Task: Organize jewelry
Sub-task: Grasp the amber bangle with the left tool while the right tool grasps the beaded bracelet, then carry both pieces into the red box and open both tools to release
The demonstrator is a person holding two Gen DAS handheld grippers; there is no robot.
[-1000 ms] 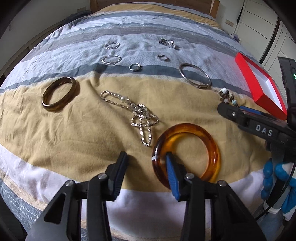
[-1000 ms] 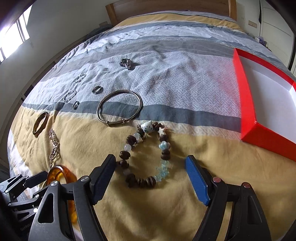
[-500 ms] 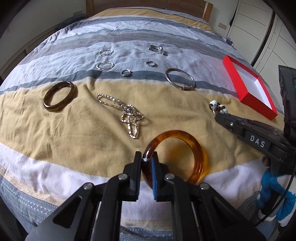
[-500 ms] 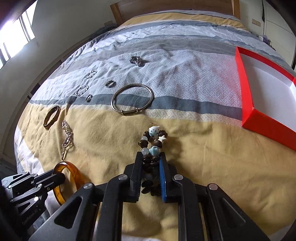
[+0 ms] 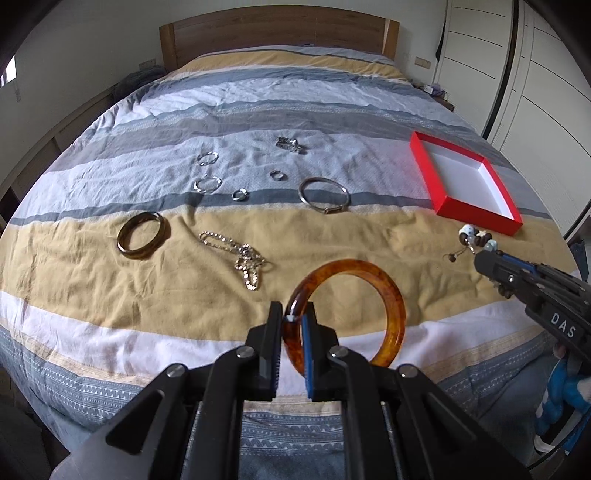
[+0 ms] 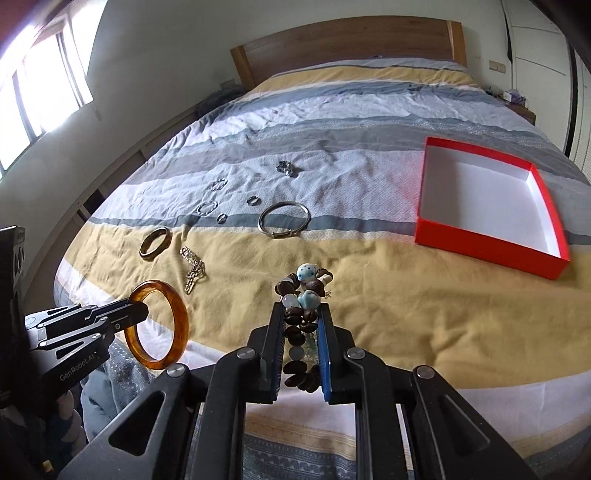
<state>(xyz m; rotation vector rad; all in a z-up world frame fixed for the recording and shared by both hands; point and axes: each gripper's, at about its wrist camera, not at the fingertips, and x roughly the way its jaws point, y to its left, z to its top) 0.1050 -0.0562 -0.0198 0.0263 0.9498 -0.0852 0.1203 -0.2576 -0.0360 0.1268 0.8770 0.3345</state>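
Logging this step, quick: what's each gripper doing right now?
Left gripper: closed on the amber bangle.
Right gripper: closed on the beaded bracelet.

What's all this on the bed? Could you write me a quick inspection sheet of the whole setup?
Surface: striped bedspread, wrinkled.
Job's things: amber bangle and bead bracelet lifted; red box holds nothing; brown bangle, silver bangle, chain, small rings lie on the bed.
Clutter: nothing seen.
Grippers: left claw shut on amber bangle; right claw shut on bead bracelet.
Cables: nothing seen.
Surroundings: headboard, wardrobe, window.
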